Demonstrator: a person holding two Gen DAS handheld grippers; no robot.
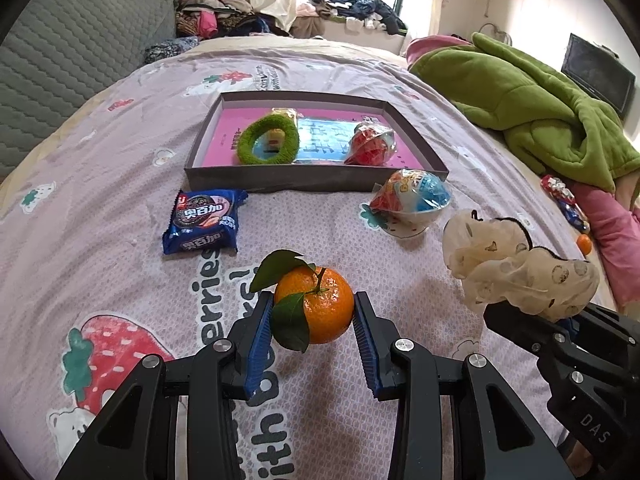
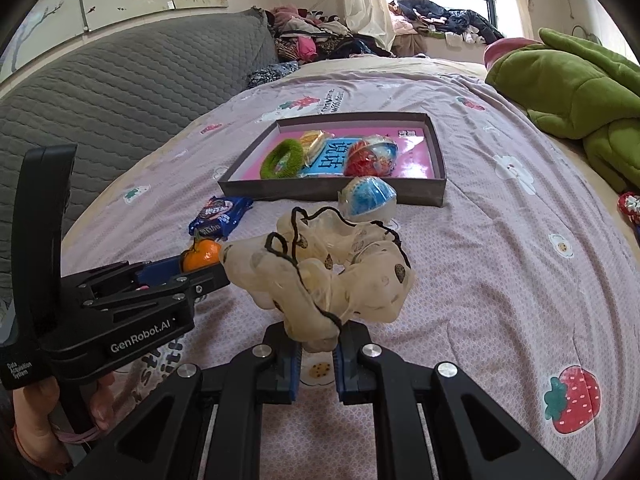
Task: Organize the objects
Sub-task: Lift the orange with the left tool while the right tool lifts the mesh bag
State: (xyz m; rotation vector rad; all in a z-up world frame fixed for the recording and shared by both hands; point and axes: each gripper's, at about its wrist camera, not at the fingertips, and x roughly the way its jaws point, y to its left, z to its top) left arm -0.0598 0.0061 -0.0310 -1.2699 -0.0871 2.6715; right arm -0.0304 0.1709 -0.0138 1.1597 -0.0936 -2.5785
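Orange tangerine (image 1: 320,308) sits clamped in the left gripper (image 1: 314,320) over the bedspread (image 1: 120,208); the right gripper (image 2: 316,354) pinches a cream scrunchie (image 2: 328,272). Beyond lie a cookie packet (image 1: 204,222), wrapped ball (image 1: 414,200) and the far tray (image 1: 312,178).

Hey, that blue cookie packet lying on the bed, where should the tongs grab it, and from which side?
Probably grip the cookie packet across its two long edges, coming down from above. It lies flat on the bedspread with bare cloth around it, and the crimped end seals look too thin and floppy to hold.
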